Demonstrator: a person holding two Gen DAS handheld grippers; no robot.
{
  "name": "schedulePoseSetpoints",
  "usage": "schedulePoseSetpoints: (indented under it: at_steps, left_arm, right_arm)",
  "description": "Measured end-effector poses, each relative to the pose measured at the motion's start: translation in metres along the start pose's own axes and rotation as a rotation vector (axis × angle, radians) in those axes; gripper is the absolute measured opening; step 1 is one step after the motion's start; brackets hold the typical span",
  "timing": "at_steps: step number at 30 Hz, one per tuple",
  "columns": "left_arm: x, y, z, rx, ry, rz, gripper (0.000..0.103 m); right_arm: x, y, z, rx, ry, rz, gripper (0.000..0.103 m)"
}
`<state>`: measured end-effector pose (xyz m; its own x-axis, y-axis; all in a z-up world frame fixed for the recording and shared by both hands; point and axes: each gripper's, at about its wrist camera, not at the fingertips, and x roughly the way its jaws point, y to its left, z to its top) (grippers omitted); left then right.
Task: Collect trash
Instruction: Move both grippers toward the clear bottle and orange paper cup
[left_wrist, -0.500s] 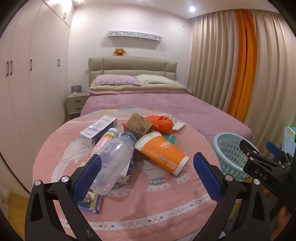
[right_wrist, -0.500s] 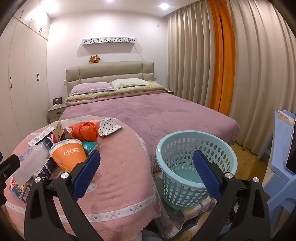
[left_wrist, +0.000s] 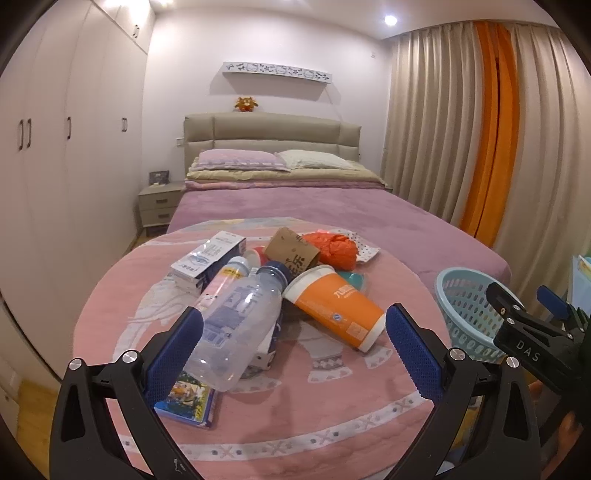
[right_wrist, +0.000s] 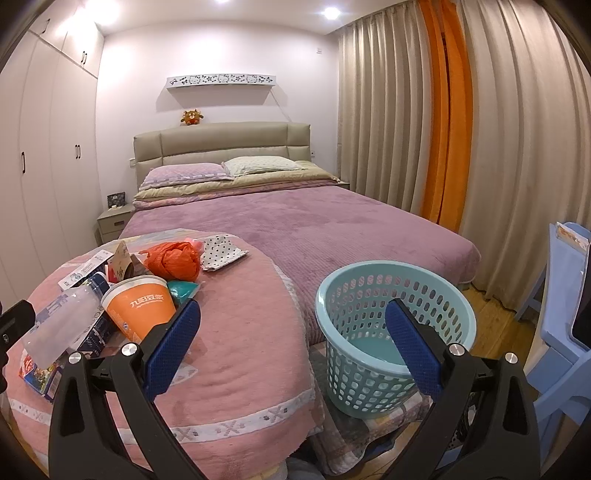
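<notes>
L gripper (left_wrist: 293, 341): jaws spread wide, nothing held; blue pads seen either side of the trash pile, above the near edge of the pink blanket (left_wrist: 332, 417).
R gripper (right_wrist: 291, 341): jaws spread wide, nothing held; L pad seen over the blanket's right part, R pad in front of the basket.
Blanket: pink, round-edged, white patterned border; laid over the foot of the bed (right_wrist: 332, 229).
Picture book (left_wrist: 184, 402): flat nr the blanket's near-left edge, partly under the bottle.
Clear bottle (left_wrist: 240, 325): on its side, blue cap twd the pile's centre, base twd the L pad.
Orange cup (left_wrist: 332, 306): on its side, just right of the bottle, rim twd the bottle cap.
White box (left_wrist: 210, 262): behind the bottle, left-centre of blanket.
Brown cup sleeve (left_wrist: 291, 253): behind the cup, mid-pile.
Orange bag (left_wrist: 338, 249): crumpled, far side of pile, touching the dotted cloth (right_wrist: 223, 253).
Basket (right_wrist: 373, 314): teal, perforated, nothing seen inside; off the blanket's right edge, beside the bed, lower down.
Far: headboard, pillows, curtains.
</notes>
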<state>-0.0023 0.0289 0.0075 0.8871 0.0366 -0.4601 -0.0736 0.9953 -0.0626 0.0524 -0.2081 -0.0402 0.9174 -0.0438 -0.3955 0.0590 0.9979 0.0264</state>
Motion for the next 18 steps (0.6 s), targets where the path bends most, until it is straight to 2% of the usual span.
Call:
schedulePoseSetpoints:
  at_steps: [9,14,17,18]
  left_arm:
    - [0.004,0.032,0.007,-0.004,0.016,0.044,0.096]
    - [0.026,0.058,0.018,-0.009,0.114,-0.003,0.096]
    - [0.048,0.061,0.017,0.016,0.214,-0.054,0.096]
    - [0.053,0.061,0.017,0.024,0.23,-0.055,0.094]
  right_arm:
    - [0.007,0.016,0.005,-0.031,-0.003,0.054,0.093]
    - [0.014,0.028,0.013,0.009,-0.036,0.216,0.085]
    - [0.024,0.044,0.02,-0.041,-0.021,0.32,0.085]
    - [0.032,0.053,0.02,-0.088,0.013,0.336,0.085]
